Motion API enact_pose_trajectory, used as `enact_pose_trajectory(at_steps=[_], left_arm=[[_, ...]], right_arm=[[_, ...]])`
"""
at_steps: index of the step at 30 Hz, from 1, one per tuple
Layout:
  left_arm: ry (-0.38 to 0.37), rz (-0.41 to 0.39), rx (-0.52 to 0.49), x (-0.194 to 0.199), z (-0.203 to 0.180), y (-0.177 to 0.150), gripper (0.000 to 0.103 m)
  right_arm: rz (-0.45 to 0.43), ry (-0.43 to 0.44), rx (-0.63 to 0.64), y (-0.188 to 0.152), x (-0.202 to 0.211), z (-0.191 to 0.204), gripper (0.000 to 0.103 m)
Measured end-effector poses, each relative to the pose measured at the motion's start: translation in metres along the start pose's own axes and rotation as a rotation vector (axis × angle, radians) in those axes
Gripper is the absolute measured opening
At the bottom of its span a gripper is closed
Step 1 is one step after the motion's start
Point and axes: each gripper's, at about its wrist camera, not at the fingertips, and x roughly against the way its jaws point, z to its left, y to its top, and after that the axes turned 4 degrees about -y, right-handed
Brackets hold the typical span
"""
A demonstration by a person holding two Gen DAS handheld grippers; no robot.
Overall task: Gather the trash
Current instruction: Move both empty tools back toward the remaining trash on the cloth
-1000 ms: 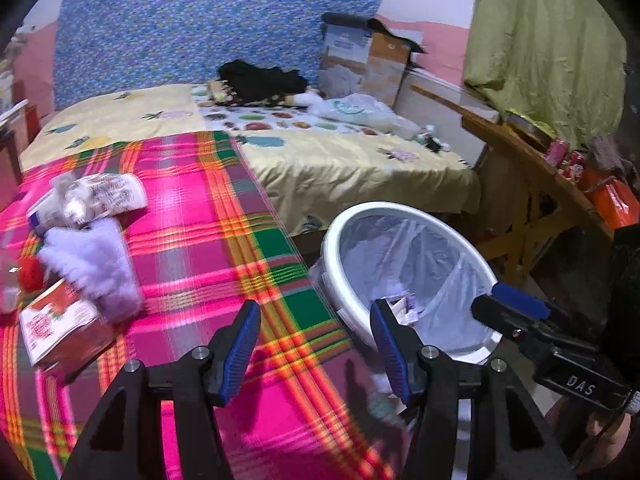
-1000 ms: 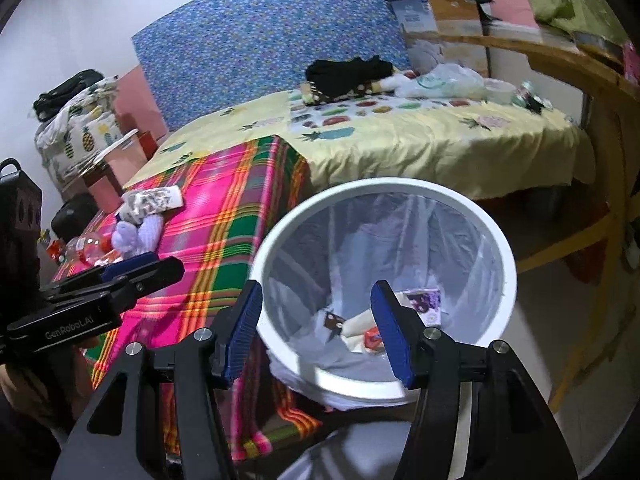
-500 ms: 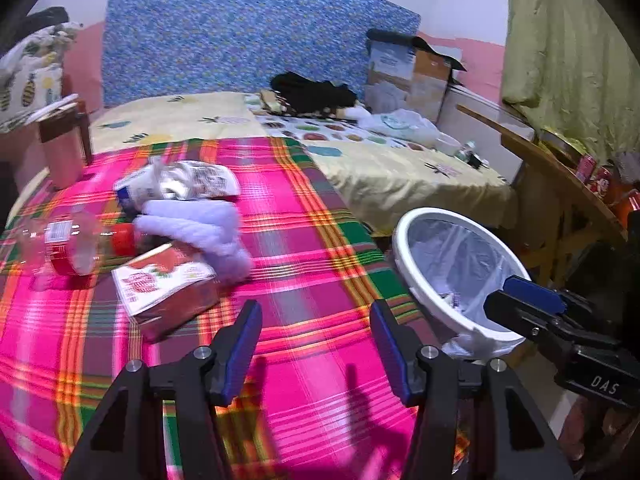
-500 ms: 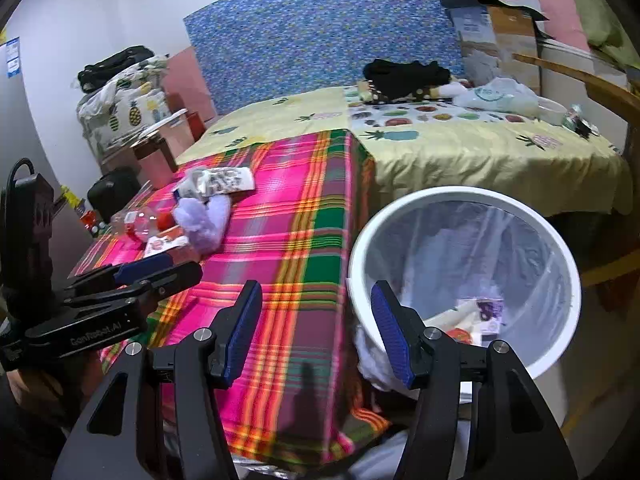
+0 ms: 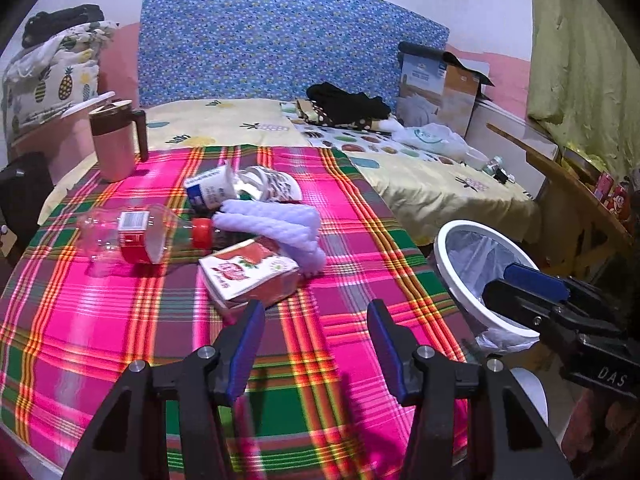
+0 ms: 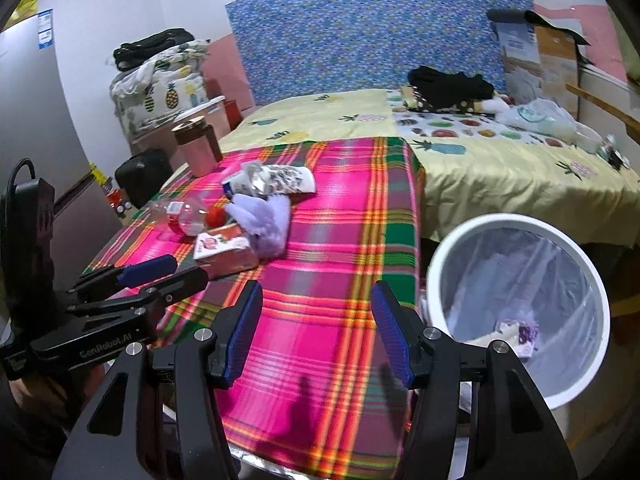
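On the pink plaid tablecloth point(image 5: 120, 340) lie a pink juice carton point(image 5: 248, 276), a clear bottle point(image 5: 132, 236) with a red cap, a purple fluffy piece point(image 5: 276, 228) and a crumpled wrapper point(image 5: 244, 188). My left gripper point(image 5: 316, 312) hovers just short of the carton, its jaws closing with nothing between them. My right gripper point(image 6: 316, 292) hangs over the cloth's near right part, jaws closing slightly and empty. A white bin point(image 6: 516, 224) with a clear liner stands right of the table, some trash at its bottom.
A pink jug point(image 5: 114, 144) stands at the table's far left corner. Behind is a bed point(image 5: 420, 184) with clothes, a plastic bag and a cardboard box point(image 5: 440, 84). A wooden shelf point(image 5: 560, 176) runs along the right, beyond the bin.
Both views have swung left from the bin toward the table. The trash pile now sits ahead of the left gripper, and the bin has slid to the right in both views.
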Motion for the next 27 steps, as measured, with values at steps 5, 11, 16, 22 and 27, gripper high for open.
enact_pose_trajectory(at_steps=[5,11,16,22,27], left_arm=[[0.025,-0.003,0.009,0.010,0.014,0.002,0.054],[0.053,-0.021,0.025,0.021,0.034,0.003,0.054],[0.080,-0.033,0.045,0.023,0.055,0.007,0.054],[0.109,-0.033,0.080,0.018,0.084,0.013,0.054],[0.130,-0.035,0.093,0.013,0.105,0.020,0.054]], right_arm=[[0.000,0.026,0.021,0.002,-0.002,0.010,0.053],[-0.005,0.064,0.050,0.008,-0.010,0.028,0.052],[-0.001,0.094,0.071,0.011,-0.019,0.038,0.052],[0.008,0.105,0.078,0.017,-0.030,0.042,0.052],[0.021,0.106,0.077,0.023,-0.043,0.041,0.052]])
